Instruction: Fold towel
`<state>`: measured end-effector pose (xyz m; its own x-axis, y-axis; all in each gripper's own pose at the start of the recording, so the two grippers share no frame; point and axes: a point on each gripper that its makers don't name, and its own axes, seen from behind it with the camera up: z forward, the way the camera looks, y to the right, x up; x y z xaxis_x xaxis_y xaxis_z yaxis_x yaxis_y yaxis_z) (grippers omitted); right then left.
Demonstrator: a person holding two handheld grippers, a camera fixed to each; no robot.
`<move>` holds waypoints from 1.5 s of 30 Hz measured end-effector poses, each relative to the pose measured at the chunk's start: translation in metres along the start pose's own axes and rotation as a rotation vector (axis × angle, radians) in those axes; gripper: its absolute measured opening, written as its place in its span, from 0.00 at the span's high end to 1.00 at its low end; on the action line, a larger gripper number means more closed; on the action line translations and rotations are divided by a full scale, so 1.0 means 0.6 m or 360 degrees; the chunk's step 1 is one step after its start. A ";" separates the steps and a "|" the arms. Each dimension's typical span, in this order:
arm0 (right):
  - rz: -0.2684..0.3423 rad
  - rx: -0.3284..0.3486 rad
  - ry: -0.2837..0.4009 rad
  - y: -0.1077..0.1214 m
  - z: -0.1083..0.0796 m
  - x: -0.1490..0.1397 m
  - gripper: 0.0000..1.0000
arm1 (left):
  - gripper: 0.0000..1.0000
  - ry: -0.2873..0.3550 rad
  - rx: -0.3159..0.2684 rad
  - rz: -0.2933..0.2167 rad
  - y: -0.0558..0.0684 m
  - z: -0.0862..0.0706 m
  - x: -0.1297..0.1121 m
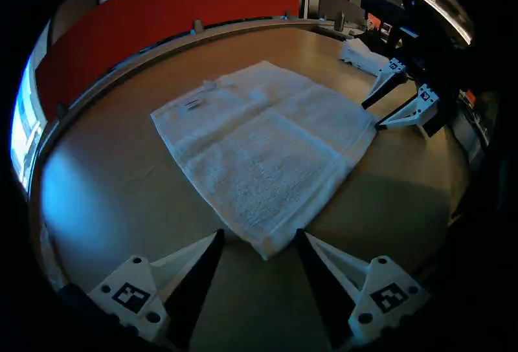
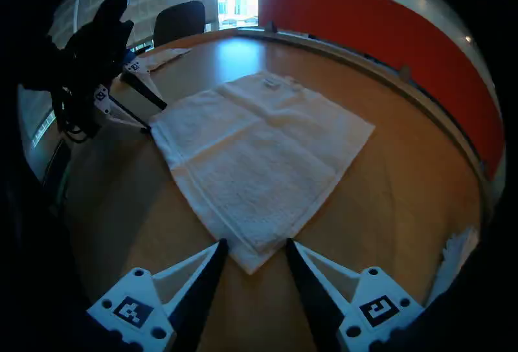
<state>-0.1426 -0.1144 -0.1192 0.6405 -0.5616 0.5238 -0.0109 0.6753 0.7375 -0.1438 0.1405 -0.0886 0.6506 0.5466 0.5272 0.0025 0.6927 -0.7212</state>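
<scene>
A white towel (image 1: 265, 145) lies folded flat on the wooden table (image 1: 116, 184), with a small label (image 1: 192, 103) near its far left corner. In the left gripper view my left gripper (image 1: 259, 235) is open, and the towel's near corner lies between its fingertips. My right gripper (image 1: 371, 116) stands open at the towel's right corner. In the right gripper view the towel (image 2: 259, 151) spreads ahead, its near corner between the open fingers of my right gripper (image 2: 256, 243). The left gripper (image 2: 157, 118) is open at the towel's left corner, held by a dark-sleeved hand.
A second white towel (image 1: 362, 54) lies farther off on the table, also seen in the right gripper view (image 2: 162, 57). A red partition (image 1: 162, 15) runs along the table's far edge. A dark chair (image 2: 178, 22) stands by the window. Something white (image 2: 460, 248) sits at the table's right edge.
</scene>
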 end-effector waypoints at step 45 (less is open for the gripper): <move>0.0045 0.0012 0.0097 -0.006 -0.033 0.041 0.84 | 0.80 0.0005 0.0020 -0.0173 0.022 -0.026 0.026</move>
<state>-0.1114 -0.1211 -0.1176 0.6856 -0.5118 0.5177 -0.0353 0.6869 0.7259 -0.1220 0.1509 -0.0969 0.6496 0.4662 0.6006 0.0640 0.7536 -0.6542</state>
